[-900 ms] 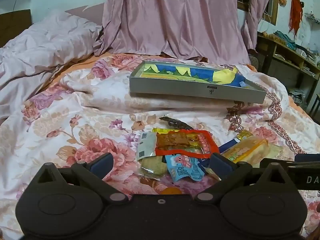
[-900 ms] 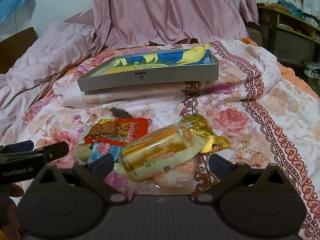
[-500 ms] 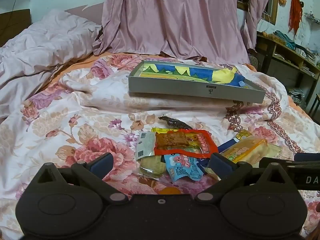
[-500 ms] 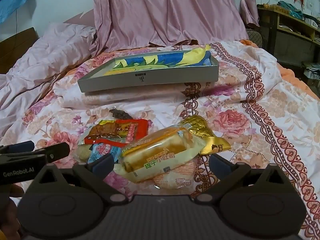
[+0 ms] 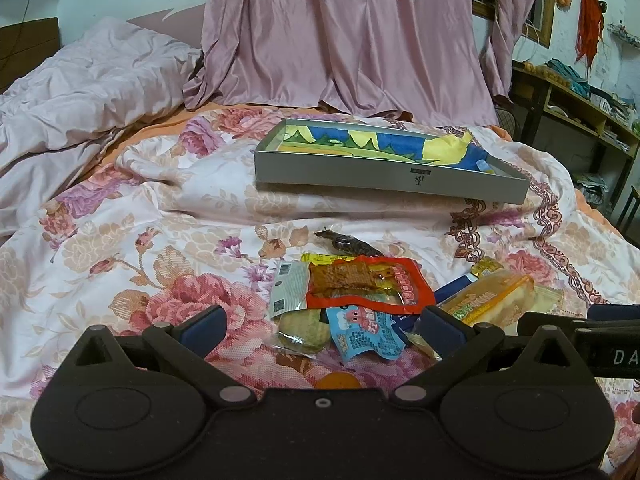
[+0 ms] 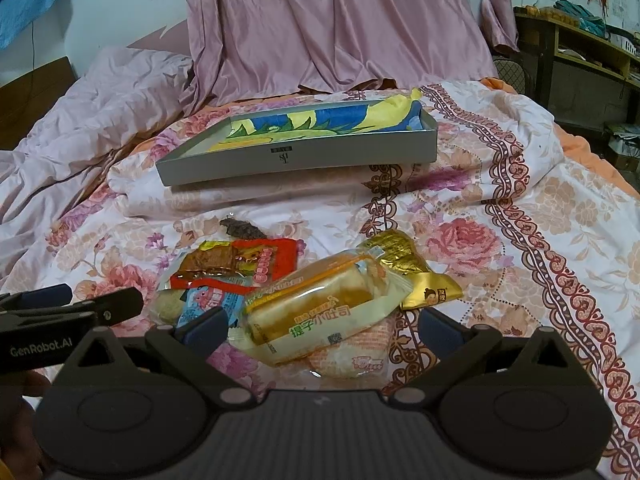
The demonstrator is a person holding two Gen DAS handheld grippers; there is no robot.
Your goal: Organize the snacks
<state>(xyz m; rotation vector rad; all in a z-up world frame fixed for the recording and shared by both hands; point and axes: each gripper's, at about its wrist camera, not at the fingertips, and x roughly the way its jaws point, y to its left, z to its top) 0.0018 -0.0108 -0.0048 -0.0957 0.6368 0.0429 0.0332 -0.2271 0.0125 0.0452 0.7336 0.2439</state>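
Observation:
A heap of snack packets lies on the floral bedspread. A red packet [image 5: 370, 282] tops the heap, with a light blue packet [image 5: 366, 332] and a round biscuit packet [image 5: 302, 330] below it. The yellow bread packet [image 6: 320, 306] and a gold packet [image 6: 416, 276] lie on the right side. A grey shallow box [image 5: 380, 178] with a blue and yellow lining rests farther back. My left gripper [image 5: 324, 330] is open just before the heap, holding nothing. My right gripper [image 6: 320, 330] is open with the bread packet between its fingers, not clamped.
A dark small wrapper [image 5: 346, 242] lies between the heap and the box. Rumpled pink bedding [image 5: 80, 96] fills the left, a pink curtain [image 5: 344, 32] hangs behind. Wooden shelves [image 5: 576, 100] stand at the right past the bed edge.
Both grippers have drifted slightly forward toward the heap. Both stay open and no packet has moved.

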